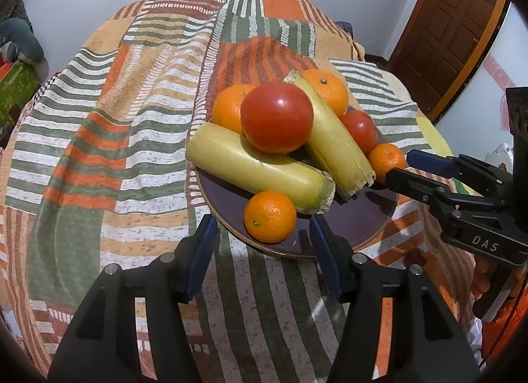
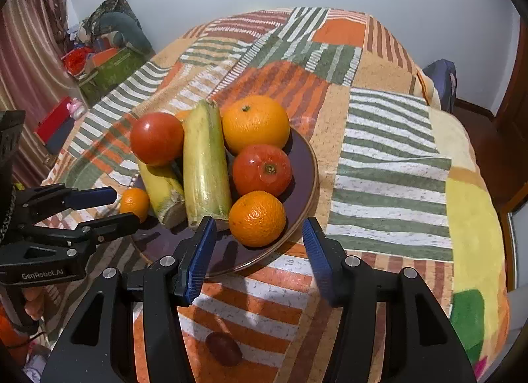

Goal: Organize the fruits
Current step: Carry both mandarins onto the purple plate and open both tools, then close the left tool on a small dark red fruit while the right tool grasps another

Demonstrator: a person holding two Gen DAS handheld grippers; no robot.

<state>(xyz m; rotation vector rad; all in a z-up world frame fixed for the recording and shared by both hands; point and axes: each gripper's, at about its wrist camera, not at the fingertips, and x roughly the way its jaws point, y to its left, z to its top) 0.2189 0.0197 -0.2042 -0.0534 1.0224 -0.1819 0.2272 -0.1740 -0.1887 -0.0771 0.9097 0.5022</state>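
Observation:
A dark round plate (image 1: 359,221) (image 2: 303,158) on a striped tablecloth holds two yellow-green stalks (image 1: 257,172) (image 2: 206,165), two red tomatoes (image 1: 277,117) (image 2: 262,170) and several oranges (image 1: 270,216) (image 2: 256,218). My left gripper (image 1: 264,238) is open and empty, just in front of the near small orange; it also shows in the right wrist view (image 2: 115,206). My right gripper (image 2: 259,234) is open and empty, its fingers on either side of the near orange without touching it; it also shows in the left wrist view (image 1: 401,165) at the plate's right edge.
The tablecloth (image 1: 109,152) covers a round table with bare cloth to the left and beyond the plate. A dark small oval object (image 2: 224,348) lies on the cloth below my right gripper. A wooden door (image 1: 462,26) stands at the right; boxes and clutter (image 2: 105,66) sit on the floor at the left.

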